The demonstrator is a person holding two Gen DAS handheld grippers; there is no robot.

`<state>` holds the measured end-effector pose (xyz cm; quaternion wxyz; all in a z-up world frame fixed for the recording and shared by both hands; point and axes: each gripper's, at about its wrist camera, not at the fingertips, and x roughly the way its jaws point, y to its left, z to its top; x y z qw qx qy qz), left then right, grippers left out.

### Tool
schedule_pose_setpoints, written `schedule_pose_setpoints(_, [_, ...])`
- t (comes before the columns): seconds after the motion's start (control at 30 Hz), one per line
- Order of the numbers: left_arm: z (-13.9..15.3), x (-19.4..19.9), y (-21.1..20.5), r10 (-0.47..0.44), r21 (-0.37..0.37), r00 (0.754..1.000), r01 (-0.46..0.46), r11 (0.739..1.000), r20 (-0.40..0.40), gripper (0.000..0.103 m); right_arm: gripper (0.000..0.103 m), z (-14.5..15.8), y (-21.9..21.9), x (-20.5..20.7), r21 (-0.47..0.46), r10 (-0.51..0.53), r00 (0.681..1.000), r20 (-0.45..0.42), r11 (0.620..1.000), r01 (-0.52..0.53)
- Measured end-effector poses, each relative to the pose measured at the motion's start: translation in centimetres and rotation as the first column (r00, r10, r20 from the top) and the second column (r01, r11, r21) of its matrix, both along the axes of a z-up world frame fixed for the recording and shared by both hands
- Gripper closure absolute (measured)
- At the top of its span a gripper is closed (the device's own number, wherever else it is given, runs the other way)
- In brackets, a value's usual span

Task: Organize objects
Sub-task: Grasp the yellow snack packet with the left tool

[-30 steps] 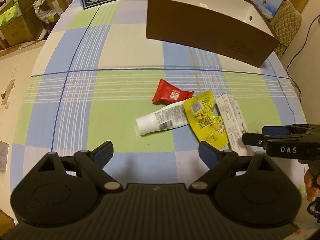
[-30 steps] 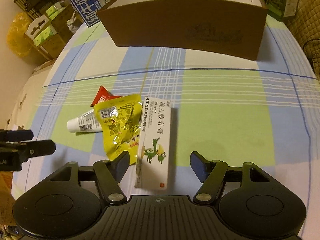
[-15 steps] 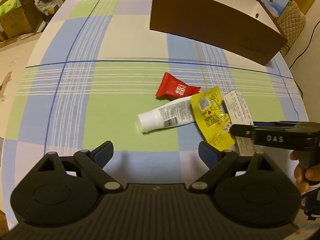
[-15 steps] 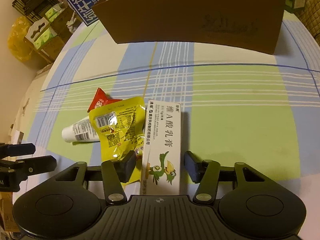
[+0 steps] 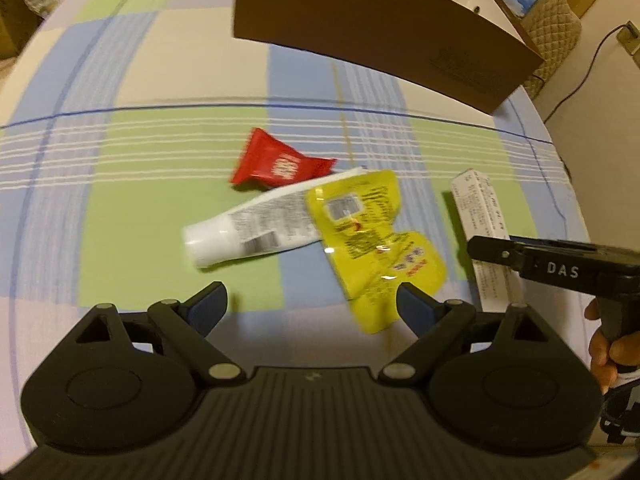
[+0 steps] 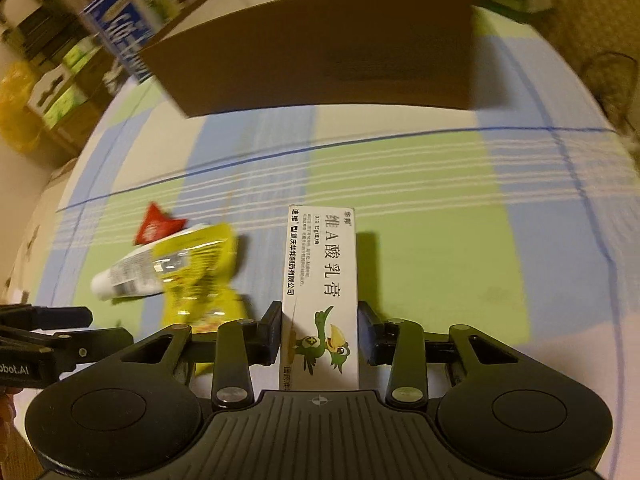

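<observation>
Ointment box (image 6: 322, 280) sits lengthwise between the right gripper's (image 6: 320, 336) fingers, whose jaws have just been closing and now clamp its sides near its lower end. It lies on the checked cloth (image 6: 420, 240), just right of the yellow pouch (image 6: 198, 276). The left gripper (image 5: 312, 308) hangs released above the pouch's near end, with the tube (image 5: 256, 228) and red packet (image 5: 280, 164) beyond.
</observation>
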<state>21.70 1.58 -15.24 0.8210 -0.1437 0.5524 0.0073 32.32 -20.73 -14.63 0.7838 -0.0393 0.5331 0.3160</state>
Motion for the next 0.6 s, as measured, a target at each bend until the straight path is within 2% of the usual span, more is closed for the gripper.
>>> schedule_pose_setpoints(0.17, [-0.9,1.8,-1.6,-0.019,-0.038,1.000,0.019,0.999,-0.006,0.014,0.068,0.3,-3.2,0.7,-0.018,-0.067,0.998,0.014,0.998,0.067])
schedule_pose_setpoints(0.33, [-1.3,3.3,-2.8,0.006,-0.037,1.000,-0.005,0.999,0.012,0.015,0.068,0.3,-5.3,0.8,-0.022,-0.106,0.994,0.000,0.994,0.106])
schedule_pose_setpoints(0.5, [-2.1,4.5,-4.1,0.006,0.023,1.000,-0.007,1.000,0.018,0.019,0.068,0.2,-6.3,0.9,-0.012,-0.120,0.993,-0.011,0.993,0.120])
schedule_pose_setpoints(0.6, [-2.3,4.7,-5.3,-0.022,0.093,0.999,0.018,0.996,0.034,0.020,0.068,0.2,-6.6,1.1,-0.005,-0.116,0.993,-0.015,0.993,0.116])
